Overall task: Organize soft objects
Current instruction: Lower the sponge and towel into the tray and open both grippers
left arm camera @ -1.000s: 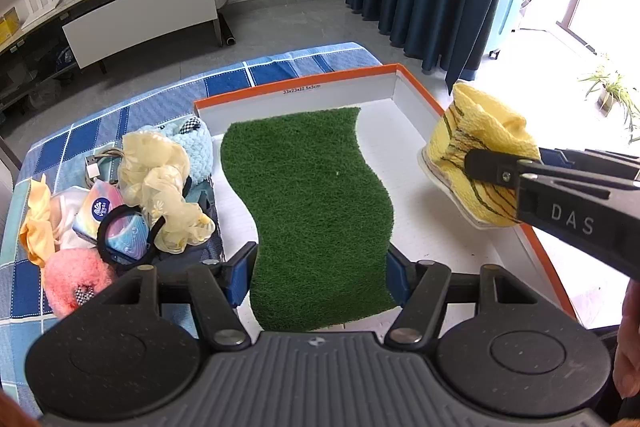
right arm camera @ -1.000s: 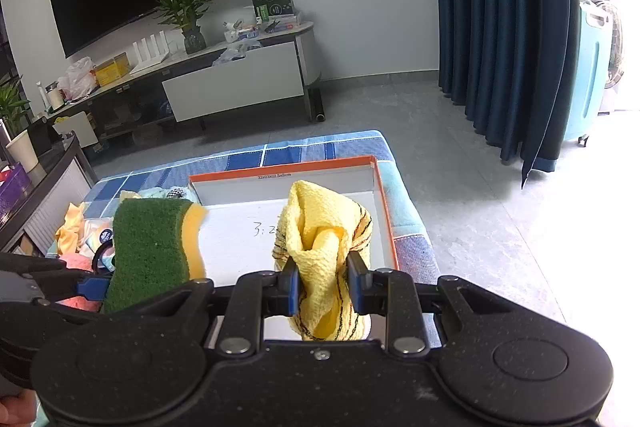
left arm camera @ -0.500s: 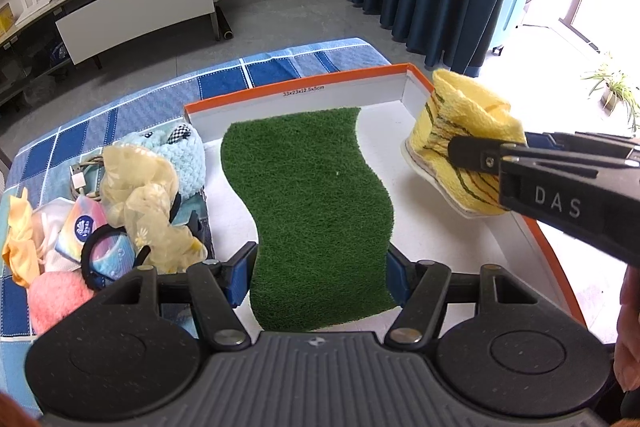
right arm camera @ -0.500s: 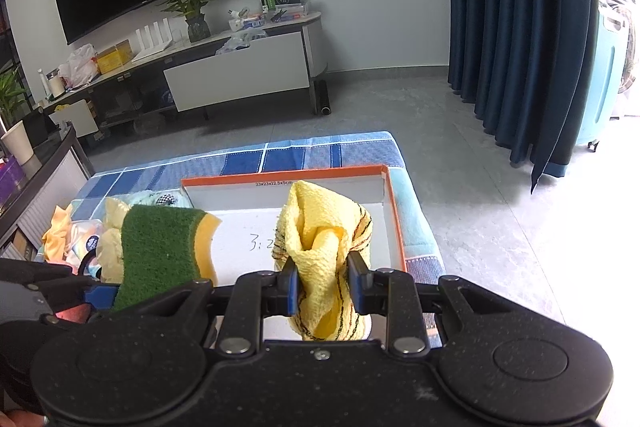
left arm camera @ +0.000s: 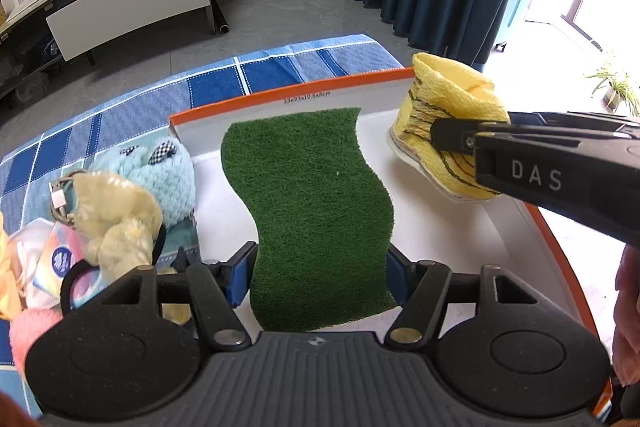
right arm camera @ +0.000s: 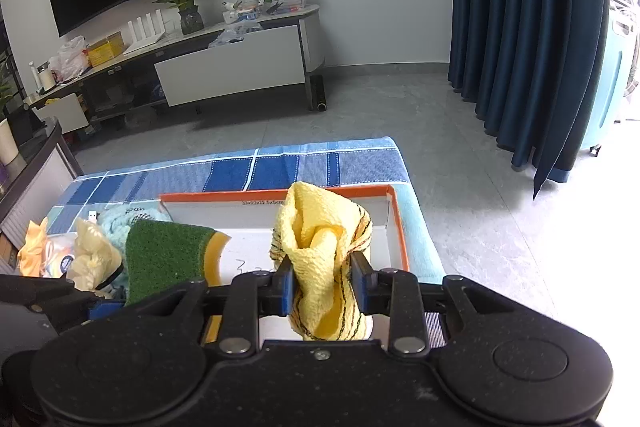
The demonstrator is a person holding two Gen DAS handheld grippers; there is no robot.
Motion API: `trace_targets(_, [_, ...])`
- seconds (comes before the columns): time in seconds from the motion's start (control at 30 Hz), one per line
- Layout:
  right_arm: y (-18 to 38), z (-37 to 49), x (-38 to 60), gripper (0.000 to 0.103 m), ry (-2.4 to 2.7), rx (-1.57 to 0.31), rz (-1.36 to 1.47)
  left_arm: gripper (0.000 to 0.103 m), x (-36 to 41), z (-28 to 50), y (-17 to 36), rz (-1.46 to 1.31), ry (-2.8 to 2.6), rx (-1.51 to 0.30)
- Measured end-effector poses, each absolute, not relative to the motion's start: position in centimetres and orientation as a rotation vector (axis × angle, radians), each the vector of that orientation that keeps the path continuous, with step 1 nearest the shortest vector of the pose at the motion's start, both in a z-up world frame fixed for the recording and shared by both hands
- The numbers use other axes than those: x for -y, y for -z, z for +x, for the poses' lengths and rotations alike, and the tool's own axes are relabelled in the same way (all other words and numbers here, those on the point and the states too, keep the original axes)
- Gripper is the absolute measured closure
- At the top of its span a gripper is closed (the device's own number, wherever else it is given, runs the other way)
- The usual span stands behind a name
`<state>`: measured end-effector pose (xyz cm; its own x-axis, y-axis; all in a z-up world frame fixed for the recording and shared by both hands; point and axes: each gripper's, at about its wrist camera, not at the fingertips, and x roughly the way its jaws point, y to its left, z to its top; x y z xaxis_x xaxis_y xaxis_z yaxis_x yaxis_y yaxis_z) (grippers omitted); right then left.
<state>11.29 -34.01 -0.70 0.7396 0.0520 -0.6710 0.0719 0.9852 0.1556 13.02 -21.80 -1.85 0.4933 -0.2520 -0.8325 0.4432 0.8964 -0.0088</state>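
Blue checked cloth covers my desk. Both tools have moved closer over the box: left tool squeezes the green sponge, right tool squeezes the yellow cloth, ready to drop.

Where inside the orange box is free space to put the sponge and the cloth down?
The box has bare white floor between the green sponge and the yellow cloth. Outside its left wall, soft items crowd the blue cloth.

Left gripper, right gripper: both apparently clamped, loaded.
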Motion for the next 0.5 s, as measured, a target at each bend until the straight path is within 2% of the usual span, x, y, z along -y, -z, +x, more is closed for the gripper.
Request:
trace_targets(0.07, [0.8,11.8,34.1,0.066,0.018,-0.737,0.178,0.037,22.0,13.5,2.0,0.211,0.429,-0.97])
trace_targets(0.1, [0.8,12.1,34.2,0.061,0.017,-0.737,0.182,0.037,22.0,13.7,2.1,0.212,0.43,-0.969])
trace_targets(0.17, [0.8,12.4,34.4,0.042,0.021,-0.726,0.189,0.036,22.1,14.0,2.3,0.211,0.434,-0.971])
trace_targets(0.23, [0.6,12.5,34.6,0.034,0.011,-0.71,0.201,0.035,22.1,14.3,2.4,0.201,0.442,-0.976])
trace_targets(0.43, [-0.2,12.0,35.0,0.033,0.028,-0.685,0.202,0.018,22.1,14.1,2.1,0.191,0.469,-0.961])
trace_targets(0.5, [-0.6,11.4,35.0,0.033,0.029,-0.674,0.21,0.016,21.9,13.8,1.8,0.185,0.471,-0.956])
